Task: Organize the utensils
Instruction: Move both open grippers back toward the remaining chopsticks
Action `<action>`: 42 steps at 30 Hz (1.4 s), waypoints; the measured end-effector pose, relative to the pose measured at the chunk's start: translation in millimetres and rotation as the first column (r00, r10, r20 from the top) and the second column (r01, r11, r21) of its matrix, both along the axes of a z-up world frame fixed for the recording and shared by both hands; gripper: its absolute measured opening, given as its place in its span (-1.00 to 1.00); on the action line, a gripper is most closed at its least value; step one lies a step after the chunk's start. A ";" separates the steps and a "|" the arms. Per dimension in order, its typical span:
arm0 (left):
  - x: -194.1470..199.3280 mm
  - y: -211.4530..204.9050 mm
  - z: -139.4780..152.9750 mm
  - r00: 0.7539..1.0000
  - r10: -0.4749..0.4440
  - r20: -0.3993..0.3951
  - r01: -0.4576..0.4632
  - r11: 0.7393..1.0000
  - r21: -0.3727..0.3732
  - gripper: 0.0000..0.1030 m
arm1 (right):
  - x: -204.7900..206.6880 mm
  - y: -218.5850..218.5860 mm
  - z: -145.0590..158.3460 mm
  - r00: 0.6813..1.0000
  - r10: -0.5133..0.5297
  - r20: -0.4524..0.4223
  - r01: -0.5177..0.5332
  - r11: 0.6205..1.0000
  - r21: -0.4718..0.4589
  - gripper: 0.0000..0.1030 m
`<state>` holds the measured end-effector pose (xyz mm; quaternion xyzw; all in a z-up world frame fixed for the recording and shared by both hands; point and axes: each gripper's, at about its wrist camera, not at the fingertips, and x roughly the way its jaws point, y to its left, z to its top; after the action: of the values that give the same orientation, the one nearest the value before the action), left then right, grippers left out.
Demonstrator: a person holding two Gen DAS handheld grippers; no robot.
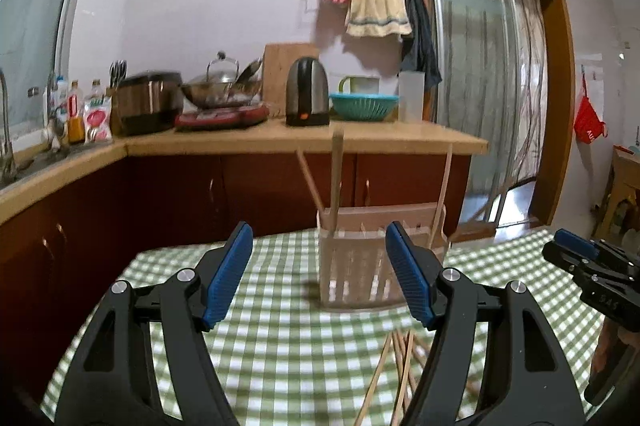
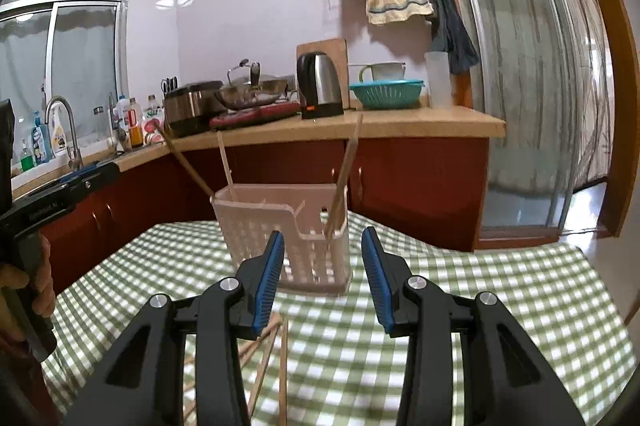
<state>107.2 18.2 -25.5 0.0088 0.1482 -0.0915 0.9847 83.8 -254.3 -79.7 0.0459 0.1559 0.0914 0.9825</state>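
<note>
A pale slotted plastic utensil holder [image 1: 360,266] [image 2: 260,238] stands upright on the green checked tablecloth [image 1: 280,346] [image 2: 480,306]. Wooden chopsticks and a wooden handle [image 1: 335,178] [image 2: 344,178] stand in it. Several loose chopsticks [image 1: 400,374] [image 2: 268,358] lie on the cloth in front of it. My left gripper [image 1: 320,274] is open and empty, just short of the holder. My right gripper [image 2: 323,278] is open and empty, above the cloth near the holder's right end. It also shows at the right edge of the left wrist view [image 1: 588,258].
A kitchen counter [image 1: 280,142] [image 2: 400,124] runs behind the table with a kettle [image 1: 307,92] [image 2: 320,84], wok, rice cooker, teal basket [image 2: 386,92] and bottles. A sink with a tap [image 2: 64,130] is at the left. A sliding glass door [image 2: 532,86] is at the right.
</note>
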 end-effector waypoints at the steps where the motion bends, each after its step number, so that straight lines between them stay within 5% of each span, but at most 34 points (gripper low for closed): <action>1: -3.8 1.1 -6.0 1.000 0.003 -0.014 -0.003 1.000 0.003 0.31 | -4.5 1.3 -5.4 1.000 0.000 -0.008 -0.001 1.000 -0.006 -0.21; 20: -61.0 -4.2 -108.3 0.968 -0.006 -0.252 0.021 0.998 0.056 0.28 | -64.8 22.3 -102.2 0.973 0.069 -0.222 -0.089 0.993 -0.082 -0.23; 42: -89.7 -24.3 -163.5 0.915 -0.046 -0.401 0.090 0.992 0.092 -0.10 | -66.3 22.6 -133.9 0.932 0.110 -0.346 -0.136 0.989 -0.050 -0.47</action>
<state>17.5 -6.0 -189.0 0.0484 0.3498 -0.1173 0.9282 17.6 -231.7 -213.6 0.0152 0.3299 0.1374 0.9338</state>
